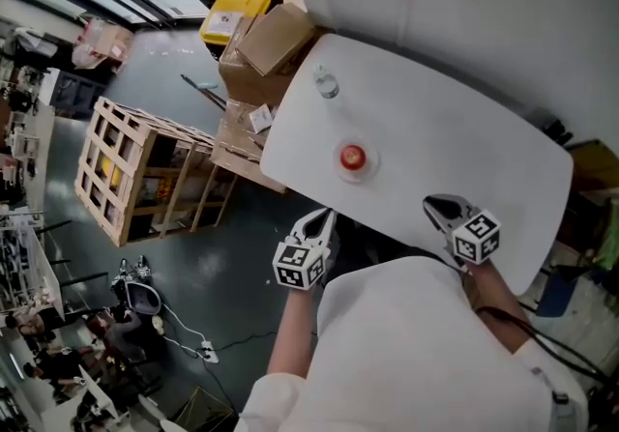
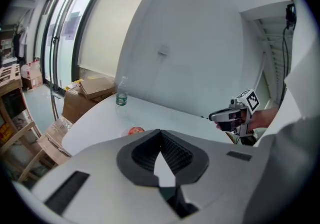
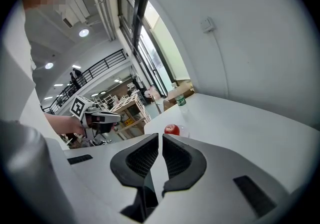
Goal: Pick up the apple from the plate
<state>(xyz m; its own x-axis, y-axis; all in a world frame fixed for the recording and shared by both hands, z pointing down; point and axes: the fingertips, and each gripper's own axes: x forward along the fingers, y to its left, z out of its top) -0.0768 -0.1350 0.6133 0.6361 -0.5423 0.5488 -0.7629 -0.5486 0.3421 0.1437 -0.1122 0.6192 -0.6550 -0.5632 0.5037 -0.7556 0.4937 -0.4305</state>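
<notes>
Head view shows a rounded white table (image 1: 464, 121) with the grey left gripper (image 1: 324, 217) and grey right gripper (image 1: 437, 205) at its near edge. The left one's fingers are pressed together, the right's all but touching, and both are empty. Well ahead, between them, a small clear plate (image 1: 372, 167) holds the red apple (image 1: 352, 157).

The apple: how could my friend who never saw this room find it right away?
Find the big white table. On its bare top sits a small clear plate with the apple on it. It is the only round red thing there; the clear bottle stands apart, nearer the table's edge.
</notes>
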